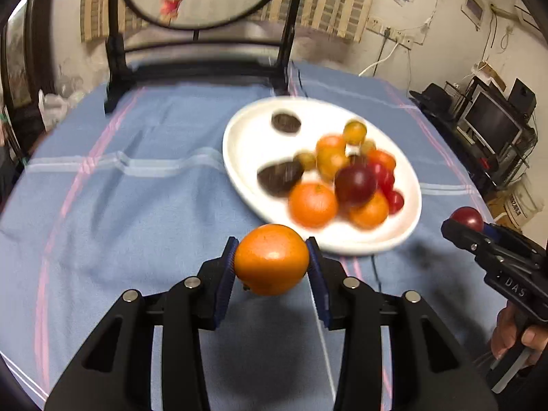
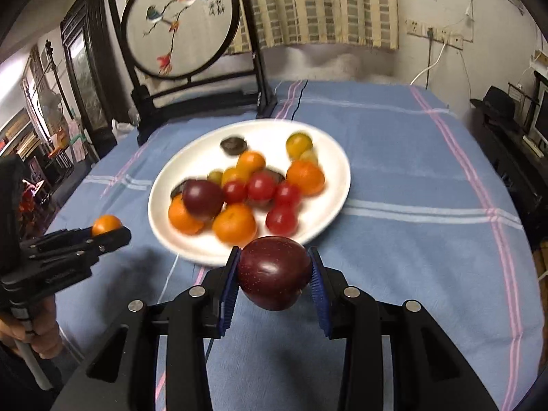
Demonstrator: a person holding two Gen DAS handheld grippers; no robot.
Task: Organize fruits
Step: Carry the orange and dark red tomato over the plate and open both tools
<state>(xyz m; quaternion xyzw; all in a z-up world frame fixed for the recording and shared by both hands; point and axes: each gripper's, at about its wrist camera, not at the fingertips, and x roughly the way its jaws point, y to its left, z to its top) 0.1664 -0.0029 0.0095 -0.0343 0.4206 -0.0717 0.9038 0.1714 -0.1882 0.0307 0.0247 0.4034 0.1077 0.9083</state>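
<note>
1. Left wrist view shows the left tool (image 1: pixel 272 260) clamped on an orange (image 1: pixel 271 259), its blue pads pressing both flanks, the fruit held off the cloth just short of the plate's near rim.
2. Right wrist view shows the right tool (image 2: pixel 274 272) gripping a dark red plum (image 2: pixel 275 271) the same way, also lifted and just short of the plate's near edge.
3. Each tool appears in the other's view, one at either side of the plate, each with a person's hand on its handle.
4. Beyond both sits the white plate (image 2: pixel 328 157) on the blue striped cloth (image 2: pixel 411 171), near the middle of the surface. It carries a mixed heap: more oranges, another plum (image 2: pixel 202 198), several cherry tomatoes (image 2: pixel 262 186), small yellow-orange fruits and a few dark brown ones, all blurred.
5. At the far edge of the surface stands a round embroidered screen (image 2: pixel 178 22) in a black frame.
6. Judged from this, the sorting is at an early stage: the heap is unsorted, no separate groups lie on the cloth, and only these two fruits are out.
7. Writing: the right tool's body, seen from the left wrist, bears letters that look like "DAS"; the characters on the screen are too small to read.
</note>
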